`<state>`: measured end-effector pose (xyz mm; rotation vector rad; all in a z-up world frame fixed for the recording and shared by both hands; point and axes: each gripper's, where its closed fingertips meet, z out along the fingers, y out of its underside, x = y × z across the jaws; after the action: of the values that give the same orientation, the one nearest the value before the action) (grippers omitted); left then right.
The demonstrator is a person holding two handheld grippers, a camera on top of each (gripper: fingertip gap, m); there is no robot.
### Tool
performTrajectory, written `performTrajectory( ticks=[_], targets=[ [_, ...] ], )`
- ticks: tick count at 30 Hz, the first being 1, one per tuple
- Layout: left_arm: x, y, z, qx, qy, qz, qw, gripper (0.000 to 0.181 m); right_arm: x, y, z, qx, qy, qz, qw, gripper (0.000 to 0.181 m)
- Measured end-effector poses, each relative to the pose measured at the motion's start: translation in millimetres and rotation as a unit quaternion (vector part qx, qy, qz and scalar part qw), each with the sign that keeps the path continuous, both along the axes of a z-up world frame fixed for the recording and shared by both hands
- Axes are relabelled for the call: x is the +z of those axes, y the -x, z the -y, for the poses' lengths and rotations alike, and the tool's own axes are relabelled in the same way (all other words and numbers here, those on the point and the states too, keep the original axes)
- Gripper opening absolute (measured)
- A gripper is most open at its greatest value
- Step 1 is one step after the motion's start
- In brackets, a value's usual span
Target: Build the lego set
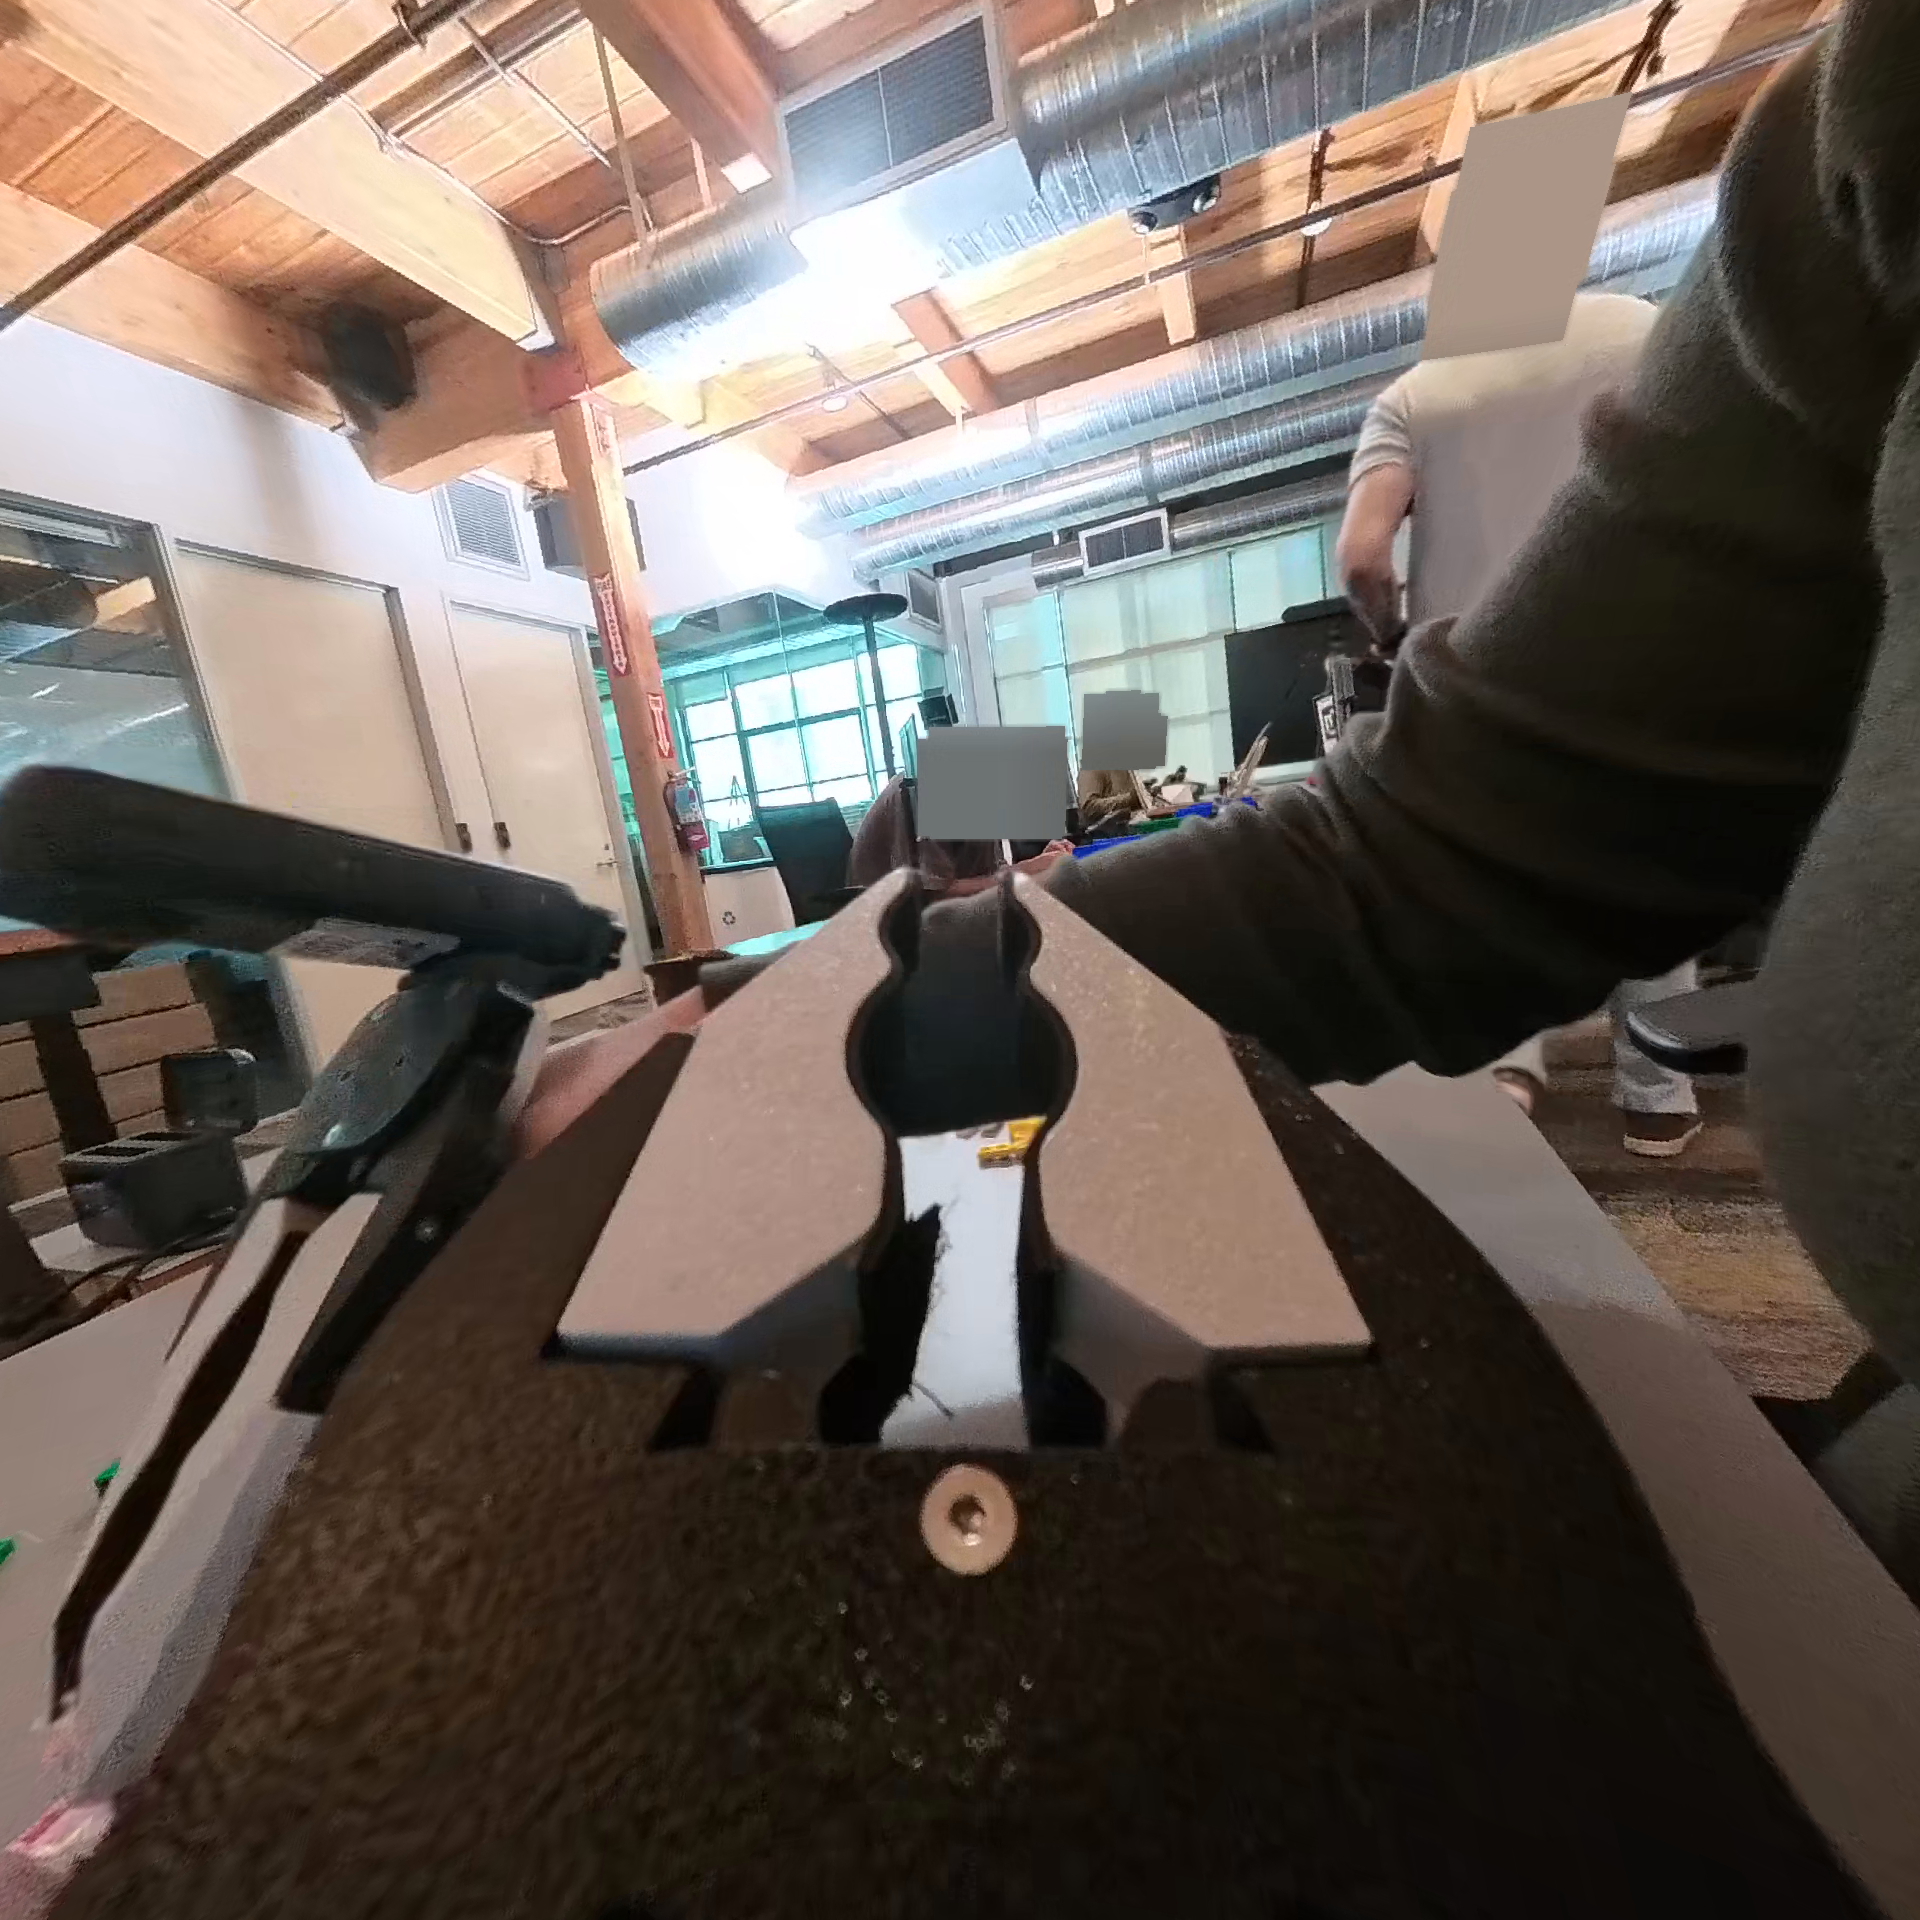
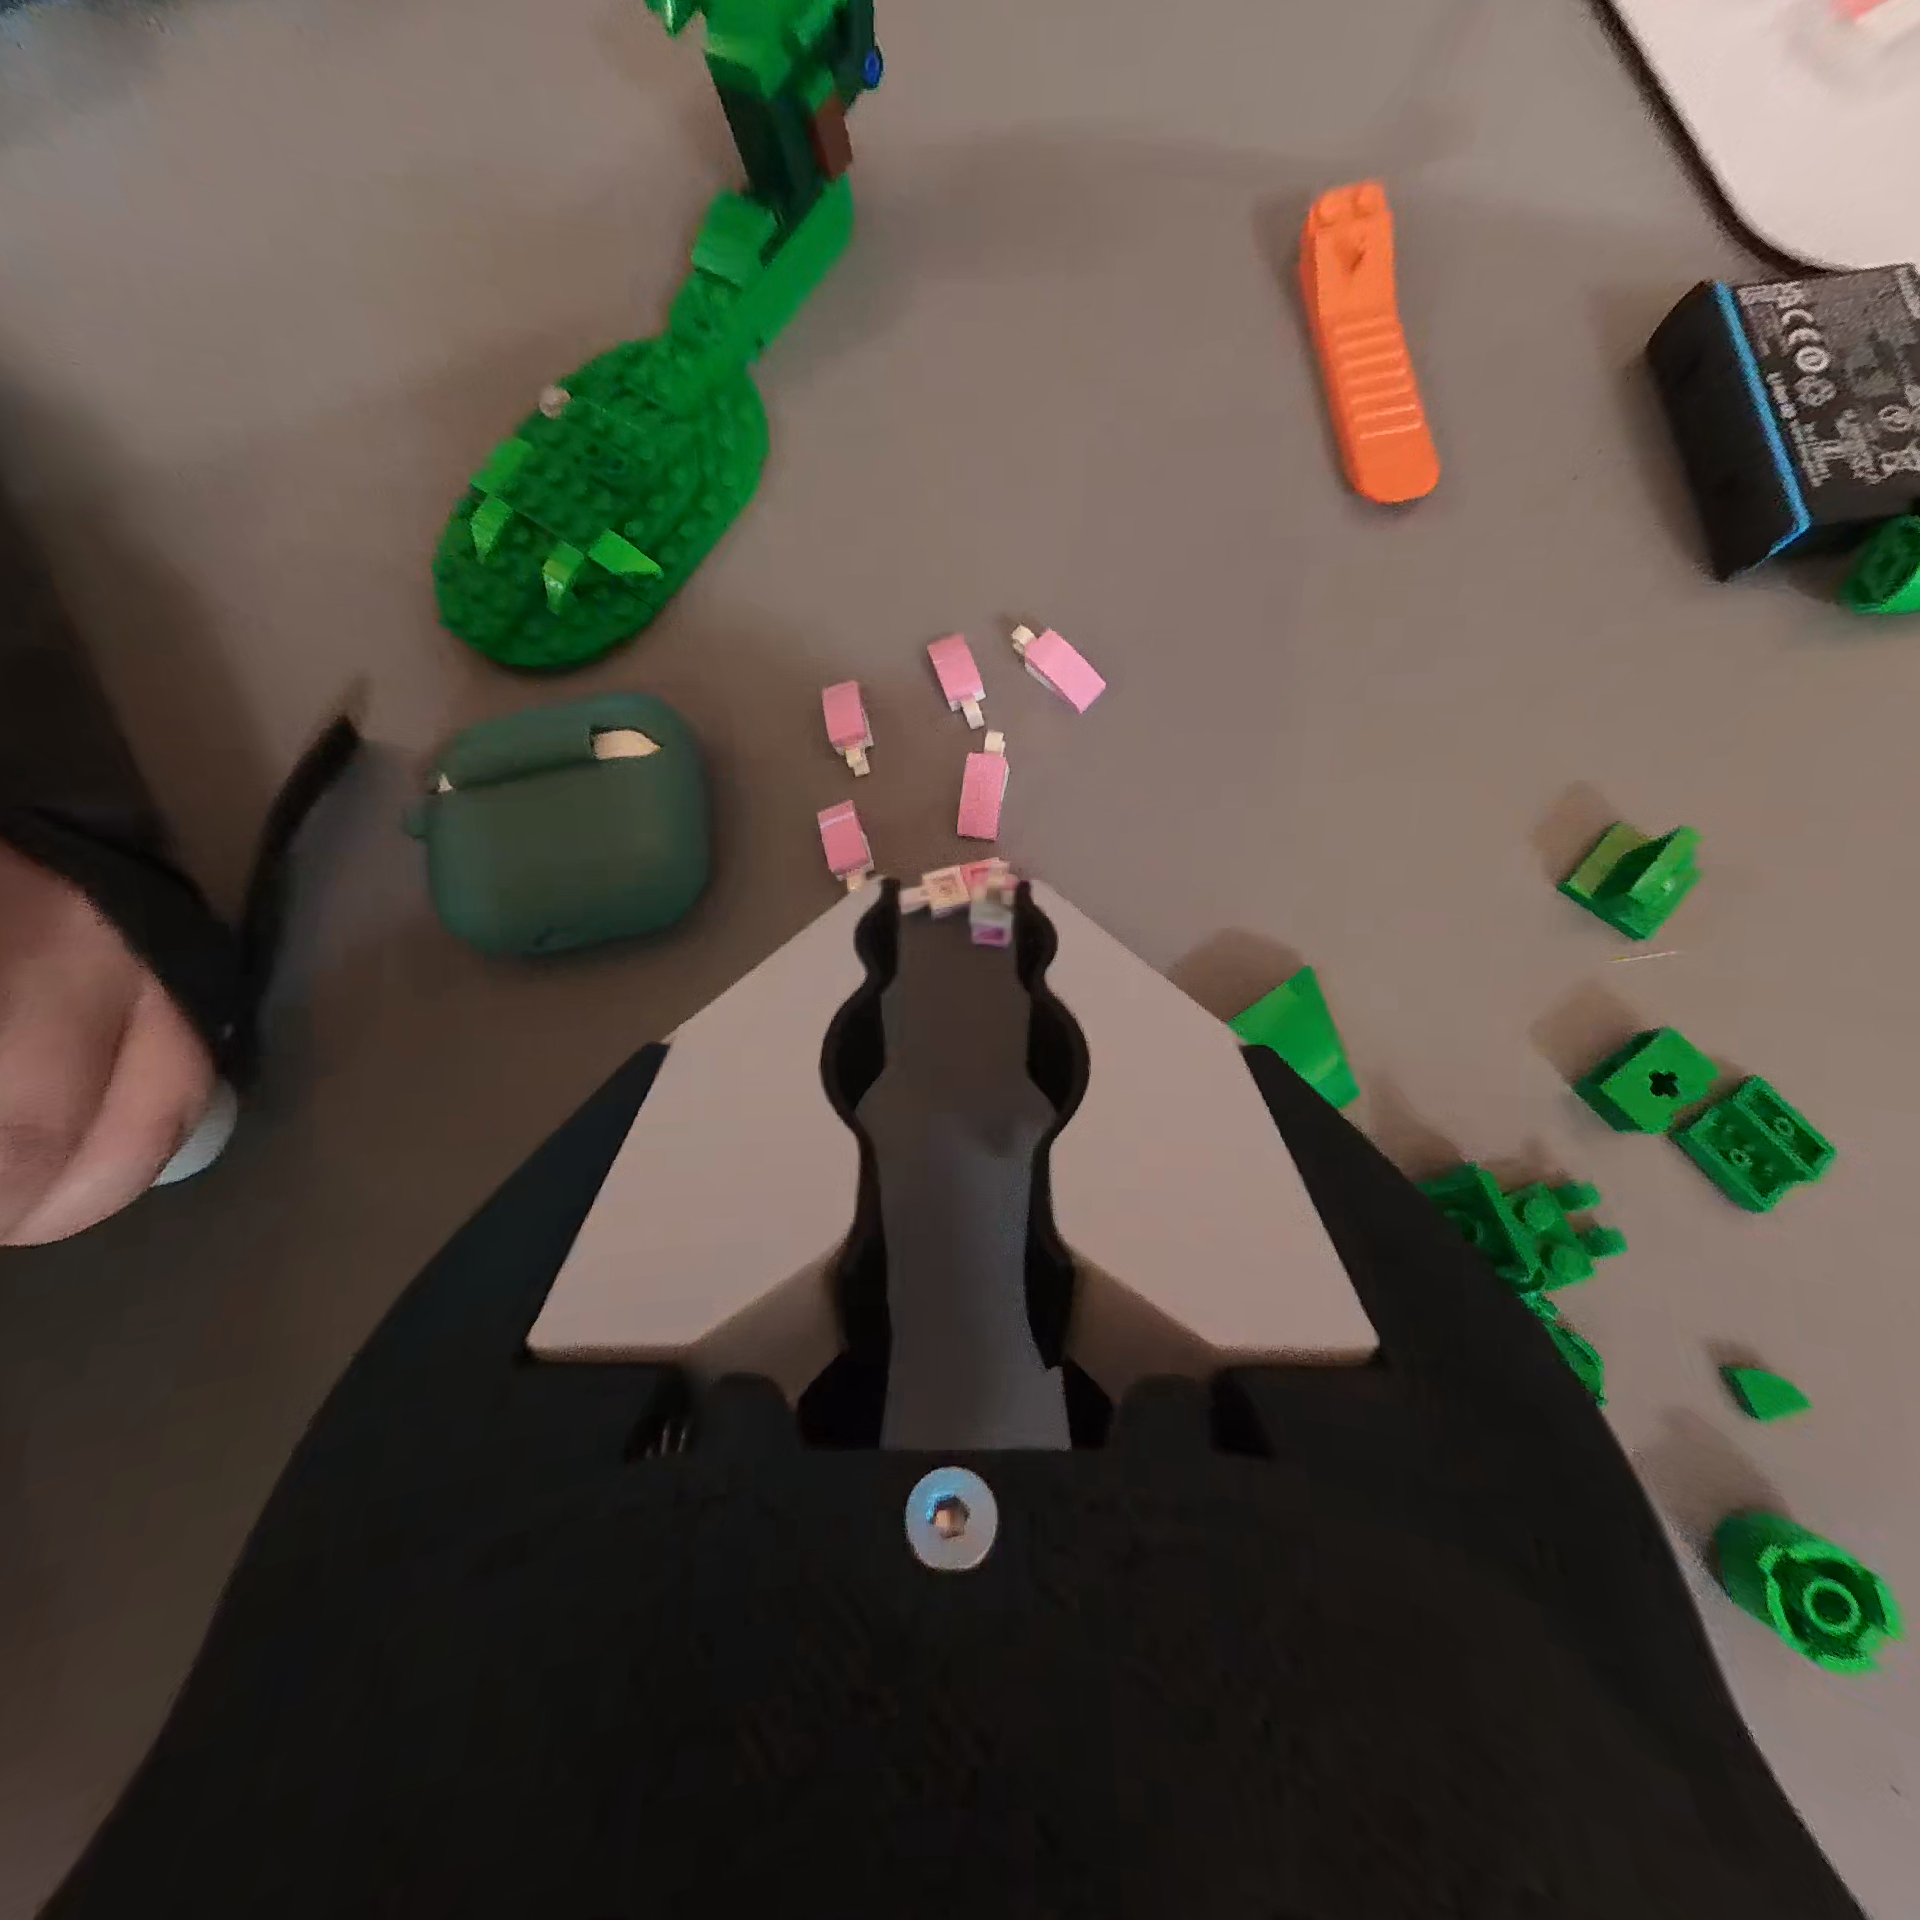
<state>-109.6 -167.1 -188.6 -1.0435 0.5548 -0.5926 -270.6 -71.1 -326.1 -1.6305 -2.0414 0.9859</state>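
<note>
**Pink bricks at the tips**

Right gripper [image 2: 951,896] points down at the grey table [image 2: 1143,520], fingers a little apart, pinching a small pink and white piece [image 2: 961,899]. Five pink bricks [image 2: 982,795] lie just past it. Farther off is the green lego base [image 2: 613,488]. Left gripper [image 1: 961,883] tilts up, fingers a little apart, holding nothing.

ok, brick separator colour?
Orange; the brick separator shows best in the right wrist view.

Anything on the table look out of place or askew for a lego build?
Yes. A dark green earbud case and a black battery lie among the bricks. The green lego build lies tipped on its side. The left hand-held gripper points up at the room, not the table.
</note>
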Motion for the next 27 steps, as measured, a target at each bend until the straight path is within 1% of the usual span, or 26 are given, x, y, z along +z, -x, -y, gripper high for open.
performTrajectory(
  ticks=[2, 4, 6, 7, 8, 9, 11, 12, 14, 16, 18, 19, 20, 21, 22, 23, 25, 27],
  targets=[
    [-1, -1, 0, -0.004, 0.003, -0.002, 1.0, 0.011, 13, -6, -3, -0.011, -0.011, -0.025, 1.0, 0.028],
    [-4, -4, -1, -0.014, 0.011, -0.005, 1.0, 0.012, 38, -21, -10, -0.036, -0.028, -0.077, 0.996, 0.032],
    [-8, -10, -1, -0.032, 0.025, -0.013, 0.999, 0.015, 69, -48, -20, -0.072, -0.06, -0.153, 0.984, 0.034],
    [-8, -11, -1, -0.035, 0.026, -0.015, 0.999, 0.016, 85, -67, -28, -0.099, -0.089, -0.192, 0.972, 0.034],
    [-8, -11, 0, -0.035, 0.024, -0.013, 0.999, 0.015, 101, -91, -38, -0.134, -0.13, -0.231, 0.955, 0.034],
    [-7, -11, 0, -0.036, 0.022, -0.012, 0.999, 0.015, 119, -121, -50, -0.177, -0.182, -0.269, 0.929, 0.033],
    [-7, -10, 0, -0.037, 0.024, -0.01, 0.999, 0.014, 155, -195, -69, -0.272, -0.284, -0.336, 0.856, 0.028],
    [-7, -10, -1, -0.038, 0.026, -0.009, 0.999, 0.014, 171, -236, -74, -0.32, -0.319, -0.359, 0.816, 0.024],
    [-7, -8, -3, -0.035, 0.029, -0.001, 0.999, 0.014, 193, -320, -79, -0.412, -0.36, -0.384, 0.744, 0.023],
    [-6, -7, -4, -0.034, 0.031, 0.003, 0.999, 0.014, 204, -399, -78, -0.492, -0.383, -0.4, 0.671, 0.021],
    [-7, -7, -6, -0.029, 0.032, 0.0, 0.999, 0.014, 202, -463, -76, -0.558, -0.393, -0.403, 0.609, 0.019],
    [-8, -8, -7, -0.027, 0.033, -0.002, 0.999, 0.014, 197, -487, -75, -0.582, -0.399, -0.395, 0.588, 0.019],
    [-8, -8, -8, -0.023, 0.032, -0.004, 0.999, 0.014, 189, -507, -77, -0.601, -0.406, -0.382, 0.573, 0.018],
    [-8, -8, -8, -0.019, 0.032, -0.006, 0.999, 0.014, 181, -522, -79, -0.613, -0.415, -0.365, 0.565, 0.018],
    [-8, -8, -9, -0.015, 0.03, -0.008, 0.999, 0.014, 171, -532, -82, -0.617, -0.424, -0.348, 0.565, 0.018],
    [-8, -8, -9, -0.009, 0.028, -0.011, 1.0, 0.014, 160, -537, -87, -0.615, -0.429, -0.33, 0.574, 0.018],
    [-6, -2, -15, 0.027, 0.023, -0.008, 0.999, 0.022, 135, -541, -102, -0.615, -0.412, -0.298, 0.603, 0.021],
    [-4, 5, -19, 0.046, 0.026, 0.003, 0.999, 0.023, 116, -538, -117, -0.61, -0.384, -0.27, 0.638, 0.027]
  ],
)
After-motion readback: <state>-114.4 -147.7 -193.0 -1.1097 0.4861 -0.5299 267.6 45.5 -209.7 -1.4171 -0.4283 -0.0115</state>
